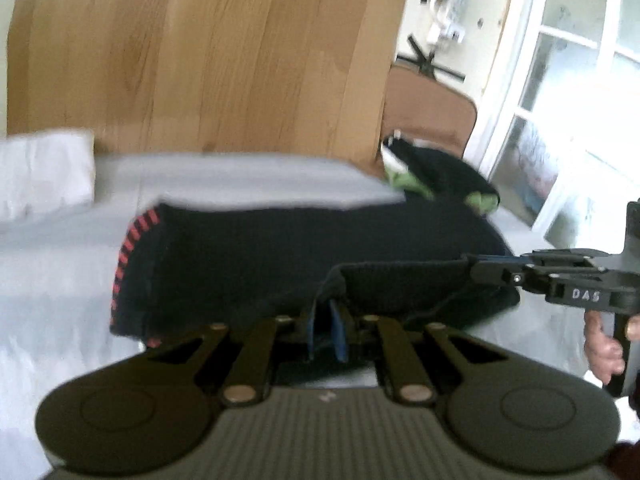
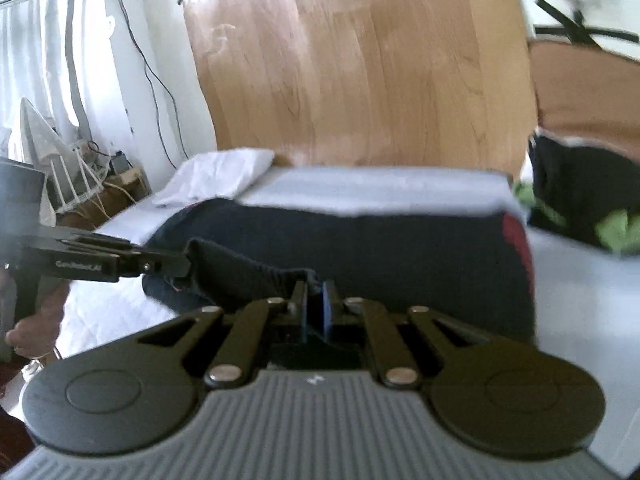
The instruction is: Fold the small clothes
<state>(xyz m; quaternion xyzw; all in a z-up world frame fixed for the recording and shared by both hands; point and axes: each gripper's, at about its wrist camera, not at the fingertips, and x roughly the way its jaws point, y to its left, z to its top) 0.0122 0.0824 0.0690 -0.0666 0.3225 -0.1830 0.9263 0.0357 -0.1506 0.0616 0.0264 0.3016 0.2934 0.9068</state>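
A dark navy garment (image 1: 280, 256) with a red-striped trim (image 1: 128, 248) lies across the white bed sheet (image 1: 52, 280). My left gripper (image 1: 326, 320) is shut on the garment's near edge. My right gripper (image 1: 476, 266) comes in from the right in the left wrist view and is shut on the same raised edge. In the right wrist view the right gripper (image 2: 316, 300) pinches the navy garment (image 2: 400, 256), and the left gripper (image 2: 182, 264) holds the edge at left. The strip of cloth between the grippers is lifted a little off the bed.
A second dark garment with green patches (image 1: 440, 176) lies at the bed's far right corner; it also shows in the right wrist view (image 2: 584, 196). A white pillow (image 2: 216, 176) lies at the far left. A wooden headboard (image 1: 224, 52) stands behind the bed.
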